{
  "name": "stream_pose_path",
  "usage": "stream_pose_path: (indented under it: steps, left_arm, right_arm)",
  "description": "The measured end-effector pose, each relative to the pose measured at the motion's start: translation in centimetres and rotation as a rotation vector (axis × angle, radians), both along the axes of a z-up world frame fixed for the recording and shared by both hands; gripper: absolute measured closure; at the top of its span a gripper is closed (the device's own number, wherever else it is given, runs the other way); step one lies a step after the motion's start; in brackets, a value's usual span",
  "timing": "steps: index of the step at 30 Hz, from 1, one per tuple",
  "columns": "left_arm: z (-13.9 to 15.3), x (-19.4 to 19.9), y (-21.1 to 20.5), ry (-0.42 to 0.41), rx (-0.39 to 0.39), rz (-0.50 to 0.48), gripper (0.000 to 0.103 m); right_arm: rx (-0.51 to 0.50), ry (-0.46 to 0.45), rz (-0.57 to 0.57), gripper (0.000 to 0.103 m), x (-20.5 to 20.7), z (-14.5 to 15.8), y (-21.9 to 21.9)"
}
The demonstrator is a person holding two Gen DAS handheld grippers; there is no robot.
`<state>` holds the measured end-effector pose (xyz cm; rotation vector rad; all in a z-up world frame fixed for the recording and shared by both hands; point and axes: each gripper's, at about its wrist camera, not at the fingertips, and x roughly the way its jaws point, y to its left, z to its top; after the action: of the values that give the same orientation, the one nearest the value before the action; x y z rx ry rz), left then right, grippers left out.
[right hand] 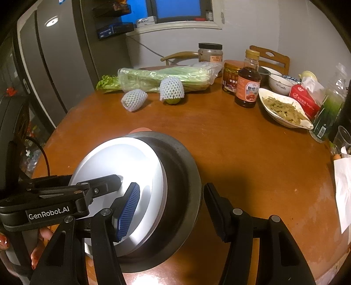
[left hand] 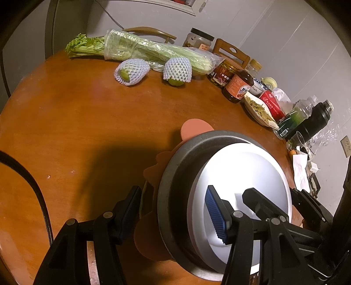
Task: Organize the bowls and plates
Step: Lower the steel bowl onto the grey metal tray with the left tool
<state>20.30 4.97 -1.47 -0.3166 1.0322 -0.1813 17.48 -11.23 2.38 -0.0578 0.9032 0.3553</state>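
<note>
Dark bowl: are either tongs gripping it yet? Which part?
Nothing is clamped. The left tongs and right tongs straddle opposite sides of the dark bowl rim, jaws open, one finger outside and one over the white plate inside.

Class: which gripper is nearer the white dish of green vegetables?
Right. The right gripper straddles the grey bowl rim on the side facing the dish; the left gripper straddles the opposite rim, farther away.

walls: pale grey (right hand: pixel 252 22) | window (right hand: pixel 177 8) | chairs: wooden (right hand: pixel 272 57) | fridge: grey (right hand: pixel 59 54)
</note>
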Motion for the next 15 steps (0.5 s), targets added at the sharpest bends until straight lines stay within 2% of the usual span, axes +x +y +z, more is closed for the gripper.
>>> stream_pose_path:
  steps: [5,15]
  left_arm:
    - [0.03,-0.24,0.14,-0.01,0.022,0.002,0.044]
    - [0.04,-0.51,0.67,-0.011,0.017,0.002,0.044]
  right_arm:
    - [-0.003,0.0,0.003,0.041,-0.01,-0.06,0.24]
    - [-0.015,0.0,-0.006,0.041,0.15,-0.21,0.56]
